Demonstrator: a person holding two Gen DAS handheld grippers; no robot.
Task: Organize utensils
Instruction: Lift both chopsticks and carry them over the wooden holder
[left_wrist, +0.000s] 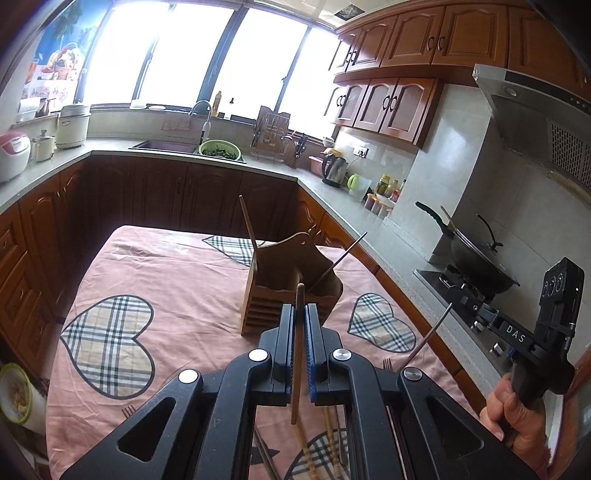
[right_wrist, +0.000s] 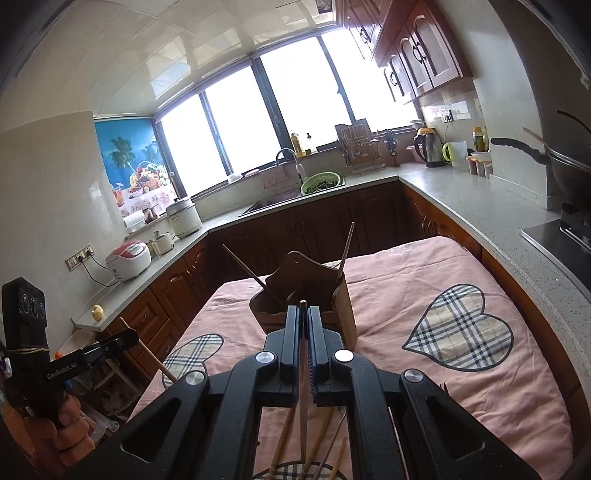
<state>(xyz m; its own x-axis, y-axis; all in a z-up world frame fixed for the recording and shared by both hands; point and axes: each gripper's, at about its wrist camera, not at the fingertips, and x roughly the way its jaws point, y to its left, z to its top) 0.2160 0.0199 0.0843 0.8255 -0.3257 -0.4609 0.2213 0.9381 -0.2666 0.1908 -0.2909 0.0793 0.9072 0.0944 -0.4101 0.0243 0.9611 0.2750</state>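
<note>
A wooden utensil holder (left_wrist: 291, 284) stands on the pink cloth table (left_wrist: 166, 266), with two sticks leaning out of it. My left gripper (left_wrist: 300, 314) is shut on a brown wooden chopstick (left_wrist: 298, 350), held upright just in front of the holder. My right gripper (right_wrist: 303, 317) is shut on a thin dark metal chopstick (right_wrist: 303, 406), its tip near the holder (right_wrist: 306, 291). The right gripper also shows in the left wrist view (left_wrist: 465, 295), holding that chopstick (left_wrist: 428, 336). Several more chopsticks (right_wrist: 317, 446) and a fork (left_wrist: 386, 364) lie on the cloth below the grippers.
A grey counter (left_wrist: 354, 218) runs along the right of the table, with a kettle (left_wrist: 334, 169), jars, and a wok (left_wrist: 476, 258) on a stove. A sink with a green colander (left_wrist: 219, 148) is at the back. Rice cookers (right_wrist: 129, 258) stand on the left counter.
</note>
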